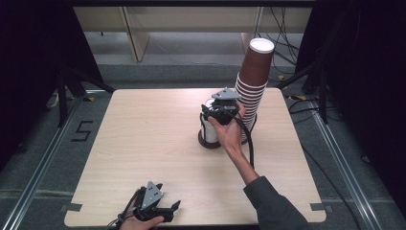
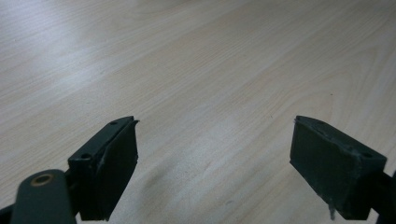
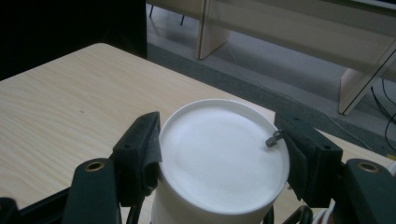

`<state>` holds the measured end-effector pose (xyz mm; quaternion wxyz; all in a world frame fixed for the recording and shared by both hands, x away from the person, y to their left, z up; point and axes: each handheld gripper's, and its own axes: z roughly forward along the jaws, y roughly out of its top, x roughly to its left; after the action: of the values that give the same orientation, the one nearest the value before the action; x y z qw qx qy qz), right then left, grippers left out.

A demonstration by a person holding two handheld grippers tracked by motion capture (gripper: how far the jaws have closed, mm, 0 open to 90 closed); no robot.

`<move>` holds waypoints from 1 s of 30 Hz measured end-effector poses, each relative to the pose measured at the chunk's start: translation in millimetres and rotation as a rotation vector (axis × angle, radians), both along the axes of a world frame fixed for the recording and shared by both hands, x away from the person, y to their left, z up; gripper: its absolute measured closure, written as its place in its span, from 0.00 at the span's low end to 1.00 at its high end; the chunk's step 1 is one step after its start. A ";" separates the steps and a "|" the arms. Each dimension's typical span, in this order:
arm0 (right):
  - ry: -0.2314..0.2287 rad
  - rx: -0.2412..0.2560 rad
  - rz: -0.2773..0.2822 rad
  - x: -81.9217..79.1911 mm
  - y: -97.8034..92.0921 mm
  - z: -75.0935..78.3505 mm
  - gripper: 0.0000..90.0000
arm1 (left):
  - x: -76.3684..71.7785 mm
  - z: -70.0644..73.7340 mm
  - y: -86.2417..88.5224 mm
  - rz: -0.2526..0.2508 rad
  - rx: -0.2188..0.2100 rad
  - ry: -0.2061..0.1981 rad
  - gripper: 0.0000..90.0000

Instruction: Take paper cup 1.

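Right gripper (image 3: 217, 149), centre of the high view: jaws closed against both sides of an upside-down white cup (image 3: 222, 158), which stands on the table (image 1: 143, 134) right of centre, just beside a tall leaning stack of brown cups (image 1: 253, 81). Left gripper (image 2: 215, 154), lower left of the high view: jaws spread wide, holding nothing, resting low over bare wood near the table's front edge.

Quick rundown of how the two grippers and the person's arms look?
Both grippers are black, each topped by a grey three-cornered plate. The left gripper has flat, blocky black jaws with screw holes. A thick black cable loops from the right gripper. The right arm wears a dark grey sleeve.
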<state>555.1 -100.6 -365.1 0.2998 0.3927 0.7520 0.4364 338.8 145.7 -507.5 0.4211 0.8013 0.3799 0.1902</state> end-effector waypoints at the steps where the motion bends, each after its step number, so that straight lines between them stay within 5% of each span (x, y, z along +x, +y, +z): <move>1: -0.007 0.007 -0.002 -1.0 -0.5 3.0 0.39 | 0.0 0.0 0.0 -0.001 0.001 0.000 0.16; 12: -0.043 0.034 0.022 -12.3 -6.3 24.3 0.39 | -0.1 -0.2 0.0 -0.005 0.011 0.003 0.16; 15: -0.060 0.042 0.024 -16.1 -7.2 28.9 0.39 | 1.1 0.8 1.9 -0.010 0.042 -0.001 0.16; 20: -0.076 0.041 0.056 -26.8 -10.2 39.6 0.39 | 0.8 0.6 0.8 -0.004 0.016 0.001 0.16; 22: -0.071 0.032 0.080 -33.7 -11.7 41.7 0.39 | 1.0 1.2 2.6 -0.006 0.041 0.000 0.16; 30: -0.040 0.077 0.181 -59.8 -13.4 42.0 0.39 | 1.6 0.9 2.3 -0.002 0.024 0.002 0.16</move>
<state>495.3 -114.0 -323.1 0.2587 0.3253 0.7611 0.4980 340.4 147.9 -506.6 0.4113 0.8069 0.3773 0.1932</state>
